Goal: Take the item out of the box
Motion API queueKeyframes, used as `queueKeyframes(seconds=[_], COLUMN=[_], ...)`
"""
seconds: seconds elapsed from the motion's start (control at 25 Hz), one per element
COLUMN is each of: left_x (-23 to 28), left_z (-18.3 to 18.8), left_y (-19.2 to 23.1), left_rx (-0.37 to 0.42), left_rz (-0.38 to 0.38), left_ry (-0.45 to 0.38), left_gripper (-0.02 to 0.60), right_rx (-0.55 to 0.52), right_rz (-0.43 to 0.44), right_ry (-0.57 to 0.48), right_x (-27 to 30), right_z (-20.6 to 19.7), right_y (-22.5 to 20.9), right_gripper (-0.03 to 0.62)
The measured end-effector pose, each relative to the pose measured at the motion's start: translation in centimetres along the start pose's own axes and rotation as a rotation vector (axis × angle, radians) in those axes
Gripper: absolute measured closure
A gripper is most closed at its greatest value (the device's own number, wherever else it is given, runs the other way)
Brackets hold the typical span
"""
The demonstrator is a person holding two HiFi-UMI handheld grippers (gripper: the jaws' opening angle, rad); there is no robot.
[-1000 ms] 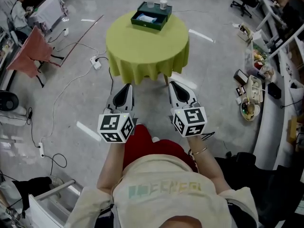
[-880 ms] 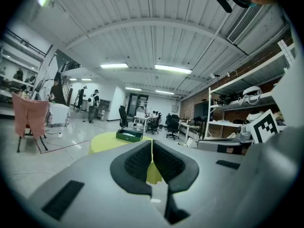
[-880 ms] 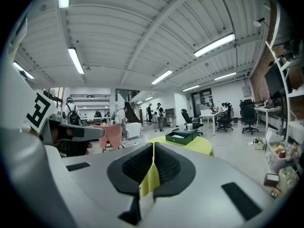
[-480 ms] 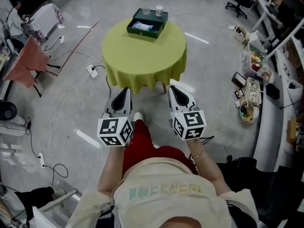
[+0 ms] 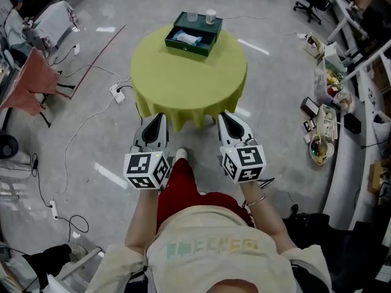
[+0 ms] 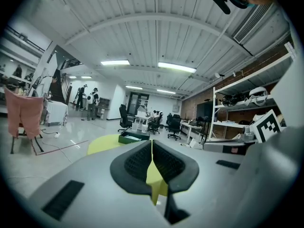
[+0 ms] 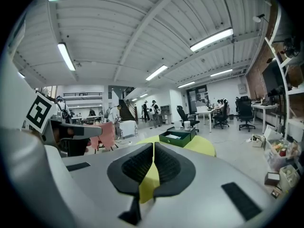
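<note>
Both tools show in the head view, side by side above the floor at the near edge of the round worktop (image 5: pixel 189 81), which wears a yellow-green cloth. The left tool (image 5: pixel 159 118) and the right tool (image 5: pixel 226 118) each point toward the worktop, and neither touches anything on it. The green box (image 5: pixel 187 49) sits open at the far side of the worktop, well apart from both tools. A pale item (image 5: pixel 186 38) lies inside the box. Two pale cups (image 5: pixel 211 16) stand at the box's far side.

In the left gripper view, the left tool (image 6: pixel 151 145) has its jaws pressed together with nothing between them. The box (image 6: pixel 133 137) is well ahead, on the cloth.

In the right gripper view, the right tool (image 7: pixel 153 148) likewise has its jaws closed on nothing. The box (image 7: pixel 176 137) stands ahead and slightly to the right, with the pale item visible inside it.
</note>
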State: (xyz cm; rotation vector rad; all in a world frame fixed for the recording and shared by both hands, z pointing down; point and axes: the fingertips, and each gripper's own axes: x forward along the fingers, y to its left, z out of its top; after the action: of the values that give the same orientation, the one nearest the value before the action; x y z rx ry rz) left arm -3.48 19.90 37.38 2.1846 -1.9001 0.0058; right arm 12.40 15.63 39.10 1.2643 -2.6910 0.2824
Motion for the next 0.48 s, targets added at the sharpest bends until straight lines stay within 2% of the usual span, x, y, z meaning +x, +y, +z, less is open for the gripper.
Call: queueKeyframes(seconds=[0.48], left_x=[9.1], left_z=[2.3], left_y=[6.2], left_rx=[0.002], left_rz=[-0.025], left_ry=[0.03], left_gripper=[0.554], right_rx=[0.011], right_rz=[-0.012], right_ry=[0.01], right_x=[10.9], right_z=[3.0], right_y=[-1.8], right_gripper=[0.556])
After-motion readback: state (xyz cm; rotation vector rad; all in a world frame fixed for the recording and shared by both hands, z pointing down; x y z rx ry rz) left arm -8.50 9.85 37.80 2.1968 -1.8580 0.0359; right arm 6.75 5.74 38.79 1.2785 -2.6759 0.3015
